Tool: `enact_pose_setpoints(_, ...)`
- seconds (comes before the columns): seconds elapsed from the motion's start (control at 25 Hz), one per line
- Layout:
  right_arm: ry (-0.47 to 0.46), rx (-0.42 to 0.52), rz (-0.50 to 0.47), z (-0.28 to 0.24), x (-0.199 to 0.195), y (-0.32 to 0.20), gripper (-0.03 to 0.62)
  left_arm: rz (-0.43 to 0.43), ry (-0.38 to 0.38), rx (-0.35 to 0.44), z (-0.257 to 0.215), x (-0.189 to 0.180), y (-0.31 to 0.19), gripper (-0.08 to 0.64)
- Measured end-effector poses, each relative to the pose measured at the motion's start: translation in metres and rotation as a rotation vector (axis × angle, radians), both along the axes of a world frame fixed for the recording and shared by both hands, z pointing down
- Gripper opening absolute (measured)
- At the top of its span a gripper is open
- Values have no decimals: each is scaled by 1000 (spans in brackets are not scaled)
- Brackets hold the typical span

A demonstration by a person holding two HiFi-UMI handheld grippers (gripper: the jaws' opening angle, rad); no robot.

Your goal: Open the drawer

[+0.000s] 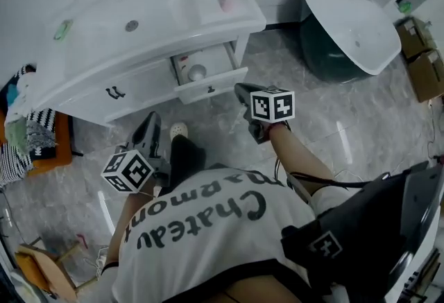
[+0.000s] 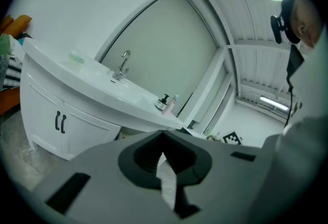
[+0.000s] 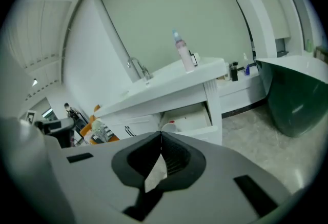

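Since the drawer (image 1: pixel 208 80) already stands pulled out under the sink counter (image 1: pixel 173 24), just above the middle of the head view, I judge it light and easy-sliding. The small dark knob (image 1: pixel 210 89) on its stiff white front is the spot to pinch. My right claw (image 1: pixel 241 91), just below it, is pressed together on nothing, and so is my left claw (image 1: pixel 149 123) at lower left.
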State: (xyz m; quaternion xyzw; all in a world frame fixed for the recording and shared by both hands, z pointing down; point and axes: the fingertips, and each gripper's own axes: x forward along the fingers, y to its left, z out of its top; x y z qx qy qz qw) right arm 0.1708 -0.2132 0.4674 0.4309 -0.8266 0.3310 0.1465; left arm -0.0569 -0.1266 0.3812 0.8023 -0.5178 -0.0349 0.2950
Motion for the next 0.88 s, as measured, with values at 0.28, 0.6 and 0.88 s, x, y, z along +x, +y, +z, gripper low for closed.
enact_pose_setpoints(0.28, -309, 143, -21, -102, 12, 40, 12, 2, 39, 27, -36, 16, 54, 9)
enact_pose_setpoints(0.6, -272, 218, -4, -159, 28, 79, 12, 9, 23, 3, -60, 23, 83, 8)
enact_pose_setpoints(0.88, -248, 142, 18, -144, 26, 119, 11, 49, 46, -43, -55, 30, 93, 8)
